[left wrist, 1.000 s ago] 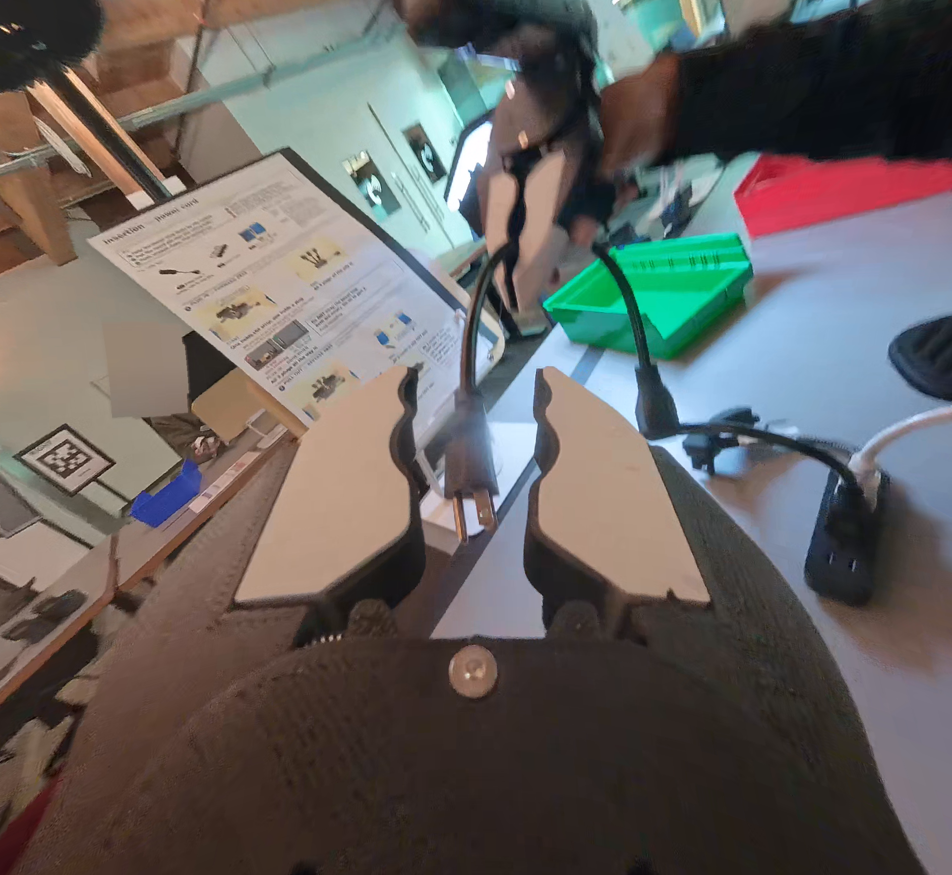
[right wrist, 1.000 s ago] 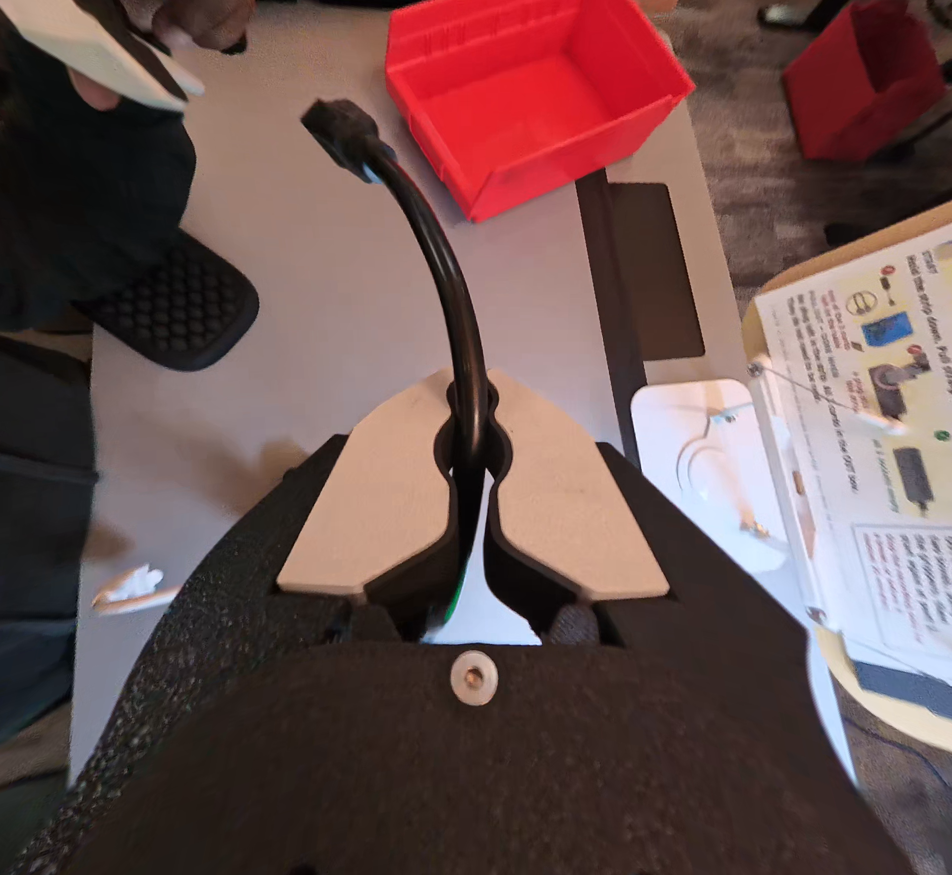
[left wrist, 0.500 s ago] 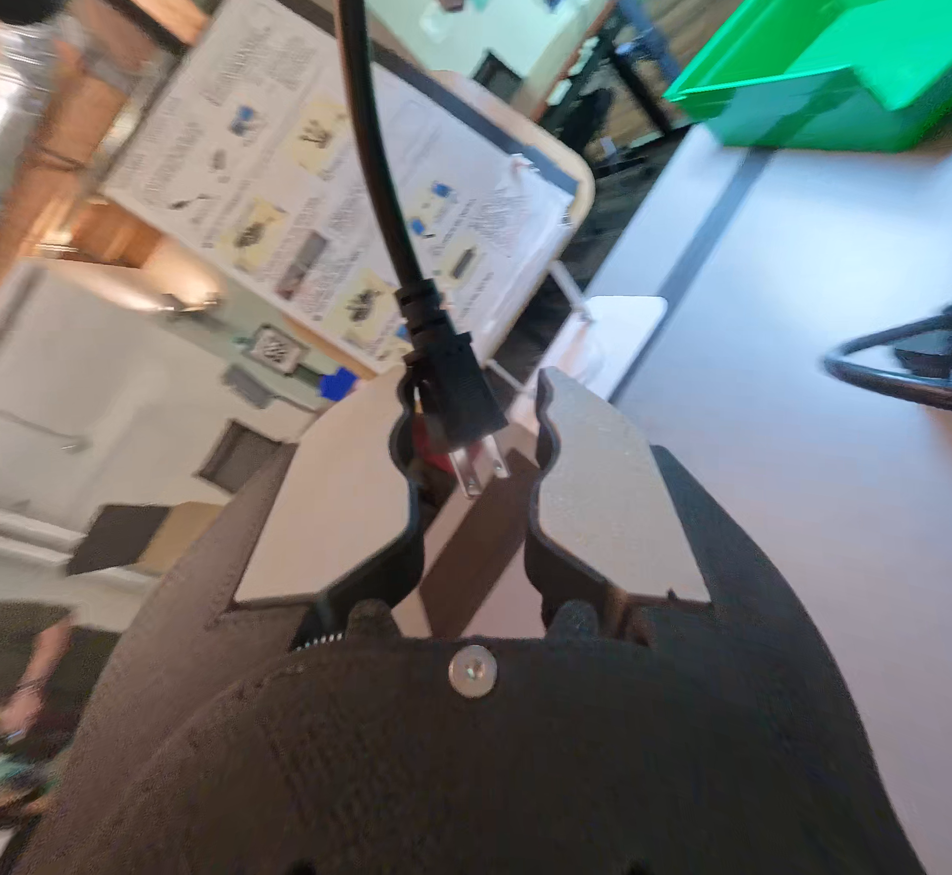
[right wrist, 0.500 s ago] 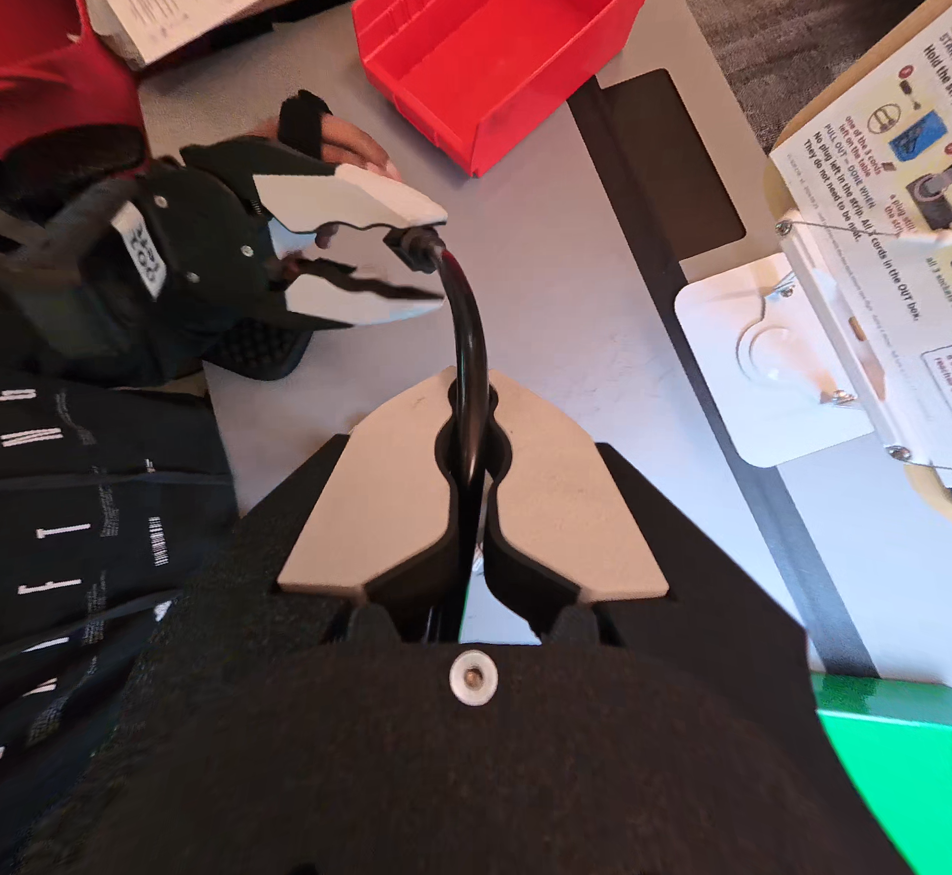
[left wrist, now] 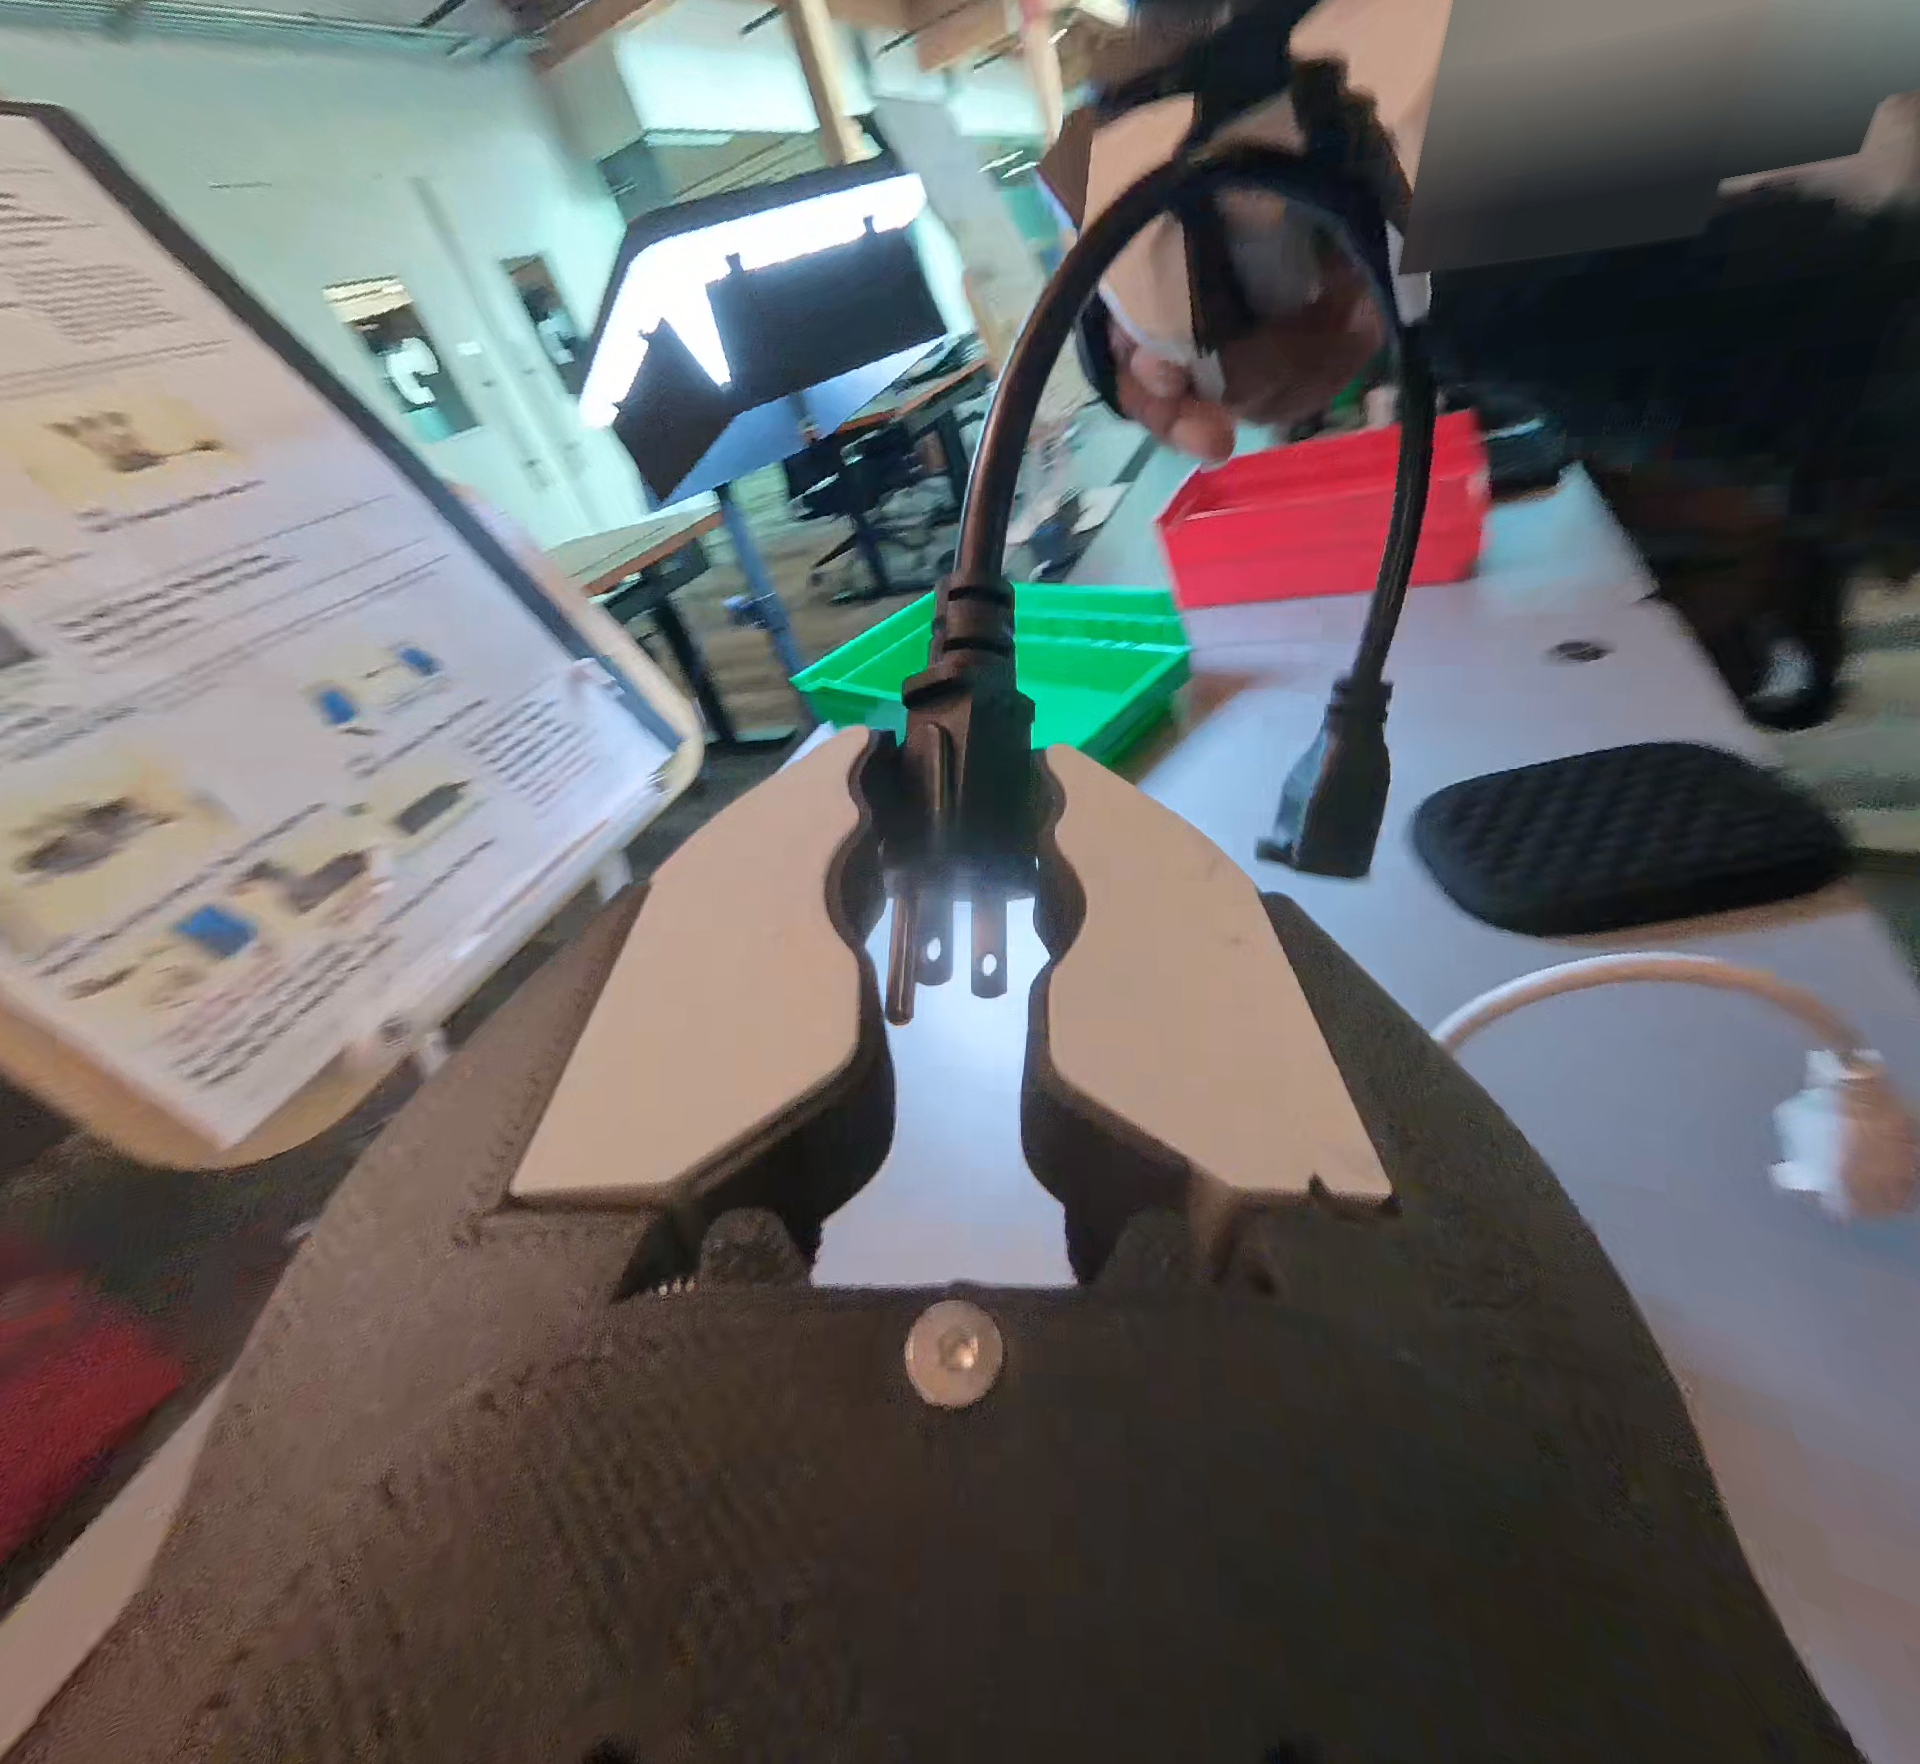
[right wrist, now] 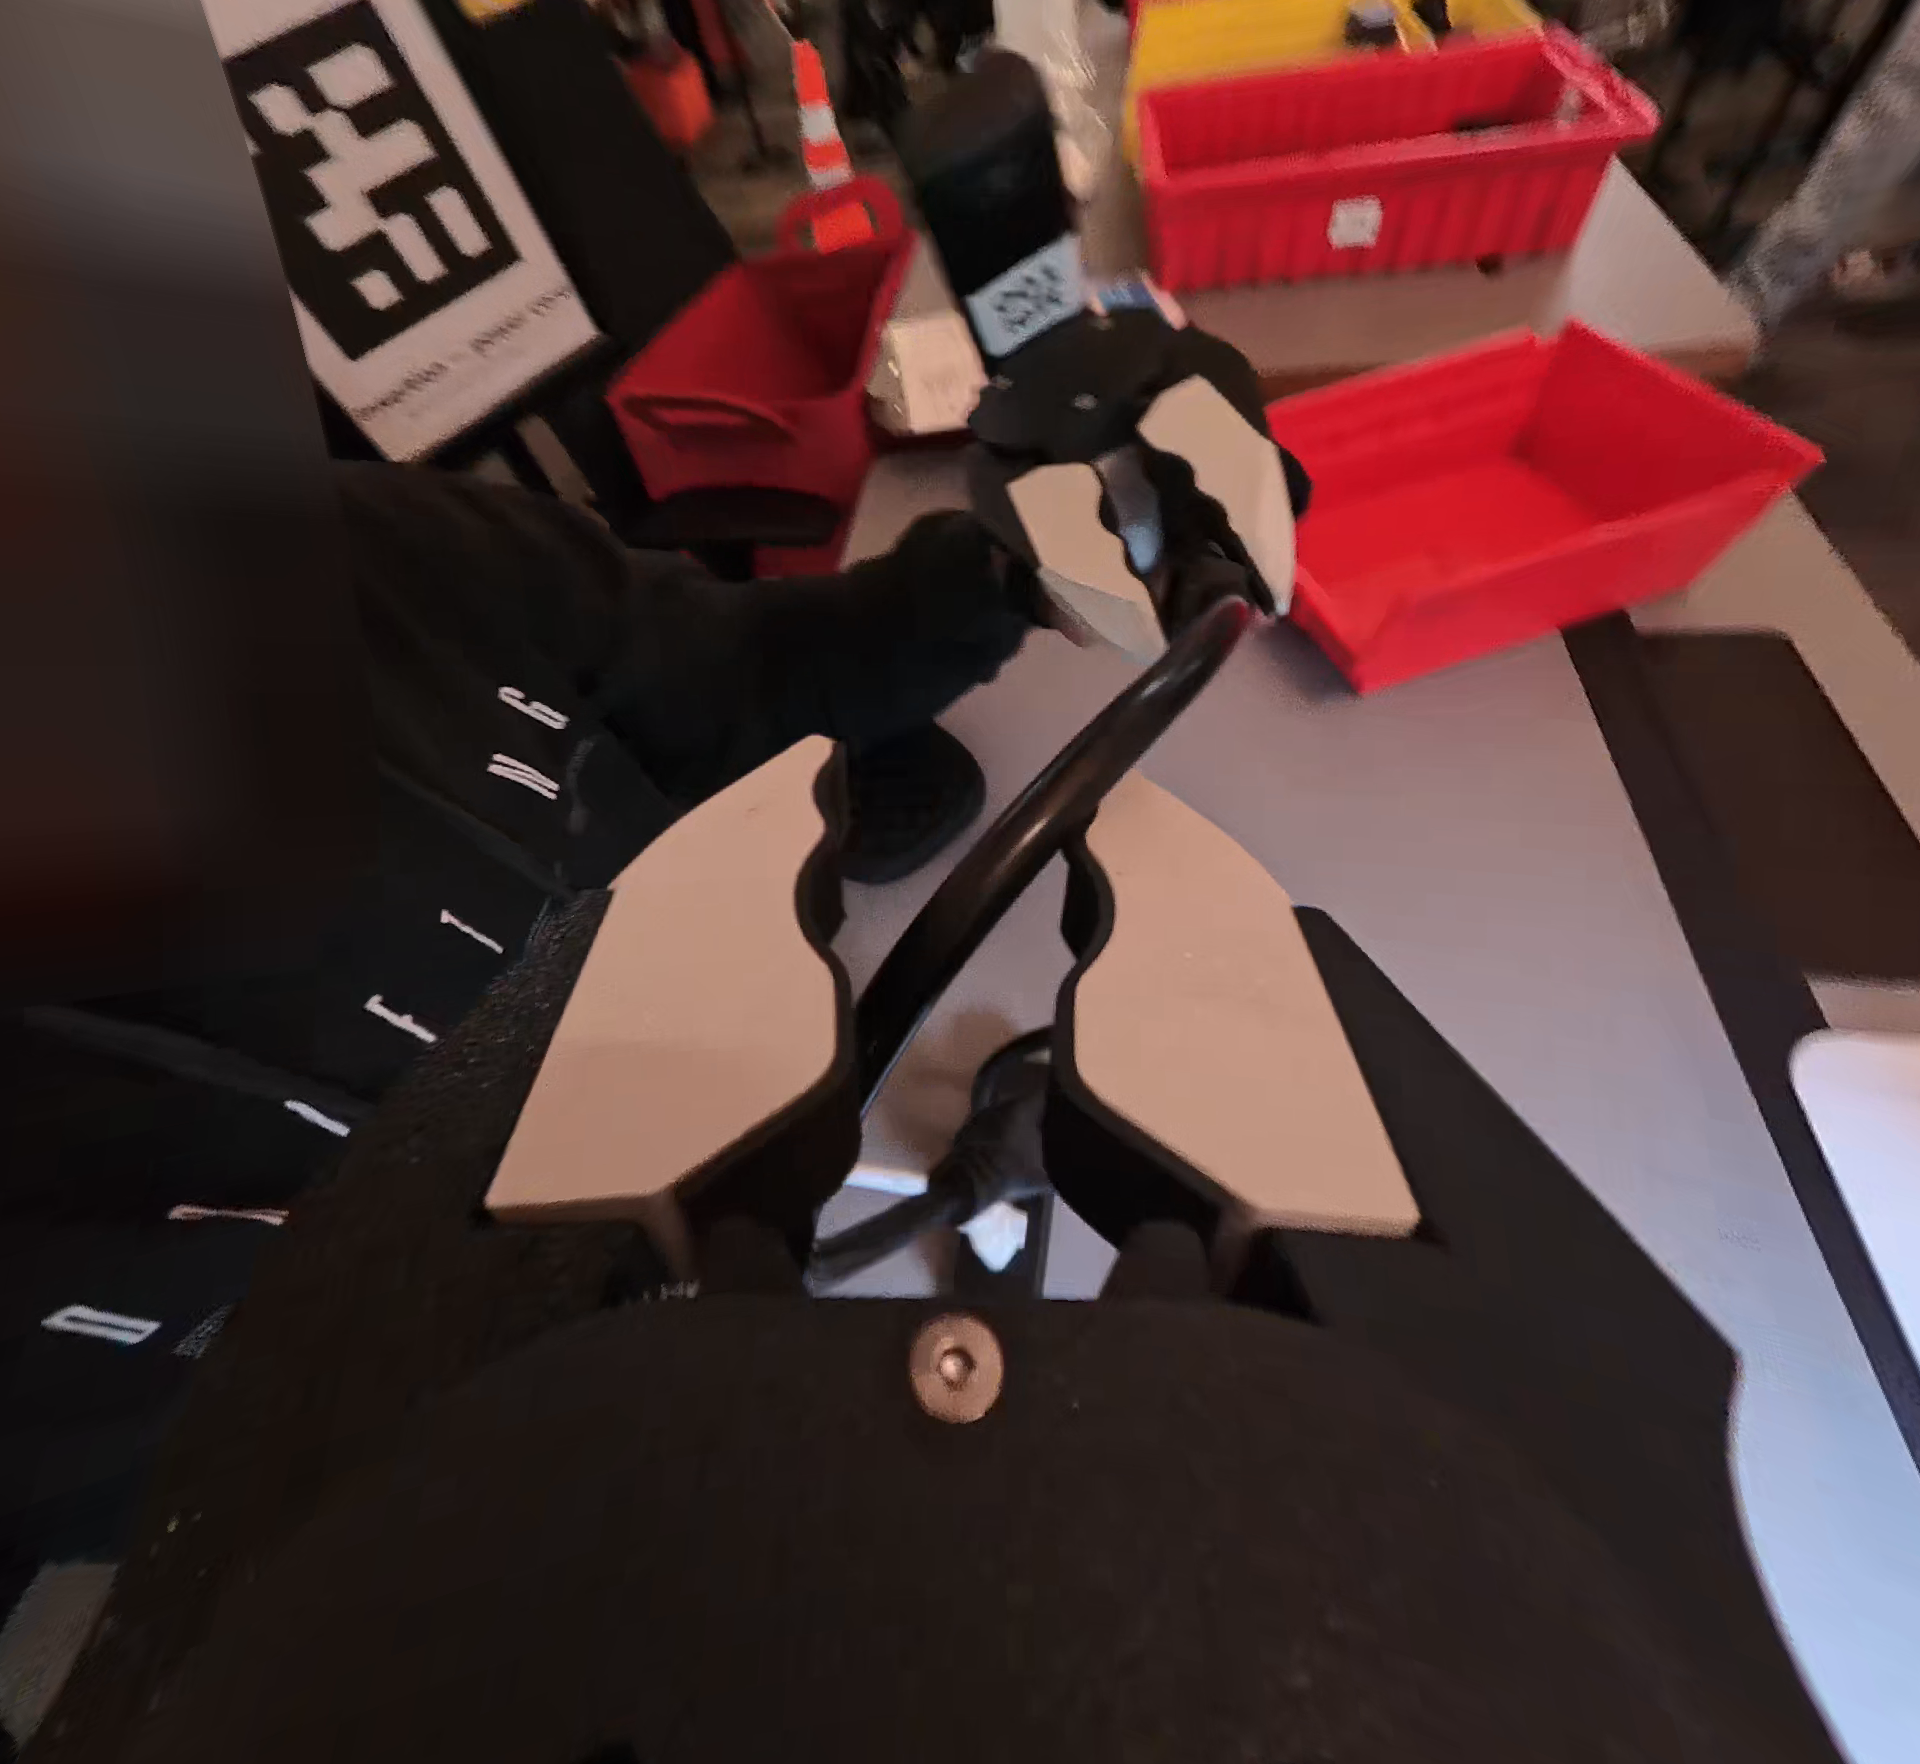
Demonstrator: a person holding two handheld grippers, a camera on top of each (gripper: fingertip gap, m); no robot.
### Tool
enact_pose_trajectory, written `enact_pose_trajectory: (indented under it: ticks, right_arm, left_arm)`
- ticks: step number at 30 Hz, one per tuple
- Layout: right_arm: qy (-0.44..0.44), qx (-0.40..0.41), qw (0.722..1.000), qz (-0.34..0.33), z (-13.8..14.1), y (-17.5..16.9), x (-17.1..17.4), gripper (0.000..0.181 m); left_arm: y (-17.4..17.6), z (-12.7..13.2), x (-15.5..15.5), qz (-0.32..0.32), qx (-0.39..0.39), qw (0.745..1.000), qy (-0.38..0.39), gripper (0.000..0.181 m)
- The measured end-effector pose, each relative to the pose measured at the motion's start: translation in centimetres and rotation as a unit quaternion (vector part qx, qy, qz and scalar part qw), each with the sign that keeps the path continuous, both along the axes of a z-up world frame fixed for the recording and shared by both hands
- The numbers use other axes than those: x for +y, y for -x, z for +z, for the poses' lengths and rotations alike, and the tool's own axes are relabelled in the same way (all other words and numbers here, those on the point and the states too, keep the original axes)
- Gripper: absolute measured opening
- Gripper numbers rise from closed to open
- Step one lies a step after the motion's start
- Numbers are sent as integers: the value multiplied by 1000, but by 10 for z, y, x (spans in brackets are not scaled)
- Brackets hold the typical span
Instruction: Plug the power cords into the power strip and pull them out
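My left gripper (left wrist: 961, 815) is shut on the black plug (left wrist: 966, 738) of a short black power cord (left wrist: 1049, 312). Both pads press on the plug's sides and its metal prongs point back toward the camera. The cord arches up and right, and its black socket end (left wrist: 1335, 779) hangs just above the grey table (left wrist: 1558, 1299). The right wrist view shows the left gripper (right wrist: 1174, 519) closed on that plug. My right gripper (right wrist: 951, 826) is open. The black cord (right wrist: 997, 883) runs slantwise through the gap between its fingers without being pinched.
A green bin (left wrist: 1091, 665), a red bin (left wrist: 1320, 519) and a black mat (left wrist: 1621, 831) lie beyond the left gripper. A white cord (left wrist: 1558, 982) lies at the right and an instruction board (left wrist: 260, 623) at the left. The right wrist view shows the red bin (right wrist: 1538, 499) and red crates (right wrist: 1382, 166). Across from one pair of fingers to the other is roughly 11 cm.
My left jaws, open around the plug before, have closed on it. My right jaws, pinching the cord before, have opened and the cord now runs loose between them.
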State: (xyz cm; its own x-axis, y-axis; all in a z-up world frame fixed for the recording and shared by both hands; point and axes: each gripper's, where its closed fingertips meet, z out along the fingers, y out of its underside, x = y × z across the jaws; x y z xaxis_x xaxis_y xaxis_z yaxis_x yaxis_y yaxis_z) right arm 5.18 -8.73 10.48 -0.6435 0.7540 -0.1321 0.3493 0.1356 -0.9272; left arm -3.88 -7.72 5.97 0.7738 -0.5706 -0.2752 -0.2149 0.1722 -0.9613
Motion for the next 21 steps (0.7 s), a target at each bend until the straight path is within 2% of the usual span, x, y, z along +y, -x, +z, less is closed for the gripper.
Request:
enact_pose_trajectory:
  ticks: [4, 6, 9, 13, 15, 17, 19, 21]
  right_arm:
    - [38, 84, 994, 59, -9, -29, -8, 56]
    - [61, 101, 989, 91, -16, -42, -8, 59]
    - [90, 134, 982, 99, -23, -49, 0, 59]
    - [141, 174, 972, 75, -39, -45, 15, 54]
    - [154, 173, 972, 41, -60, -37, 27, 49]
    - [160, 170, 972, 14, -81, -29, 35, 38]
    - [167, 165, 972, -15, -93, -24, 43, 21]
    - [153, 154, 975, -40, -100, -19, 49, 14]
  left_arm:
    - [-19, 7, -10, -70, -40, 997, 10, 25]
    - [-24, 10, -15, -93, -54, 994, 14, 25]
    - [-27, 14, -18, -117, -79, 990, 20, 24]
    - [-22, 17, -19, -144, -124, 981, 27, 17]
    - [-18, 11, -13, -129, -116, 984, 34, 17]
    - [-19, 5, -9, -127, -113, 984, 46, 16]
    - [-19, 2, -5, -123, -113, 985, 53, 16]
    - [-18, 0, -2, -120, -117, 984, 57, 15]
